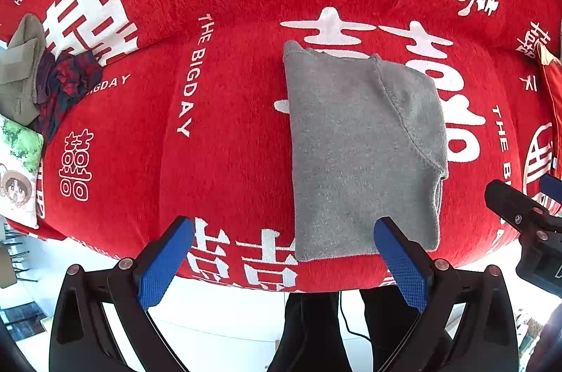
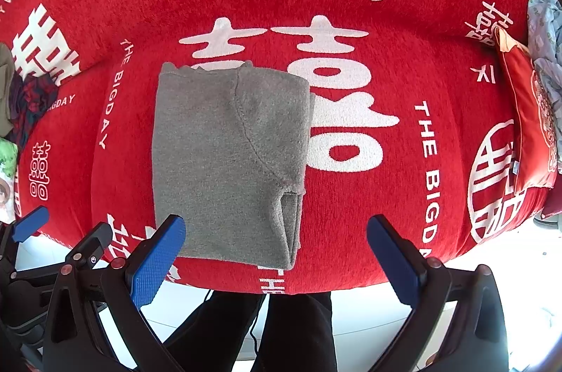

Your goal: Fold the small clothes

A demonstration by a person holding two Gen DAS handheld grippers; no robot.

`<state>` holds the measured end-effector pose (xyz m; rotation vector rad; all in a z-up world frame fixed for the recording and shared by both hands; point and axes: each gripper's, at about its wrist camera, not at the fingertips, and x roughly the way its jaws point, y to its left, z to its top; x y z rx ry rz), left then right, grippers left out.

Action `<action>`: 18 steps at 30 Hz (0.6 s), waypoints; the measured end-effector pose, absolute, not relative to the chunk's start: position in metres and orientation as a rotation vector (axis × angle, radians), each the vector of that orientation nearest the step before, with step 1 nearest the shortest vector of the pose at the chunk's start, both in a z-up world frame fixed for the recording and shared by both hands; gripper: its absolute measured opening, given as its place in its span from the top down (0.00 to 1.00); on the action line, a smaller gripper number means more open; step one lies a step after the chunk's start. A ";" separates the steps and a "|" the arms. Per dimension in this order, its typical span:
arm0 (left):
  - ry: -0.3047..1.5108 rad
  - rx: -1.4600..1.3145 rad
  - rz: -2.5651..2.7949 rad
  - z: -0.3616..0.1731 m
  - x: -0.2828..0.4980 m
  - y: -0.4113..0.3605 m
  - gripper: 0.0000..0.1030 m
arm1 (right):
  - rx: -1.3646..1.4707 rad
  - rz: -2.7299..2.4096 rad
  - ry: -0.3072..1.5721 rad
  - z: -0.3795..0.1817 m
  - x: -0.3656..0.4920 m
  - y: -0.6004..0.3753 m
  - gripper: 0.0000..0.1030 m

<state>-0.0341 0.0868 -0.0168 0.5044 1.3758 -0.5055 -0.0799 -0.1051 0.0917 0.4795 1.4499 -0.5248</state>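
Note:
A grey garment (image 1: pixel 361 147) lies folded into a tall rectangle on the red sofa cover (image 1: pixel 224 140), near the seat's front edge. It also shows in the right wrist view (image 2: pixel 224 157), with a curved seam across its upper layer. My left gripper (image 1: pixel 284 263) is open and empty, held above the front edge by the garment's near left corner. My right gripper (image 2: pixel 277 256) is open and empty, held above the garment's near right corner. The right gripper also shows at the right edge of the left wrist view (image 1: pixel 527 214).
A pile of olive and dark plaid clothes (image 1: pixel 42 80) lies at the sofa's left end beside a green printed pillow (image 1: pixel 17 168). A red cushion (image 2: pixel 530 122) and pale clothes (image 2: pixel 548 41) sit at the right end. A person's dark legs (image 2: pixel 267 330) stand below on a white floor.

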 end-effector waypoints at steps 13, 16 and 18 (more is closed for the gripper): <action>1.367 0.518 -0.506 -0.017 -0.034 0.085 0.00 | 0.479 -0.527 1.452 0.092 -0.080 -0.104 0.00; 1.365 0.523 -0.503 -0.018 -0.033 0.085 0.00 | 0.479 -0.526 1.454 0.091 -0.080 -0.103 0.00; 1.368 0.520 -0.501 -0.018 -0.033 0.085 0.00 | 0.477 -0.525 1.456 0.091 -0.081 -0.102 0.00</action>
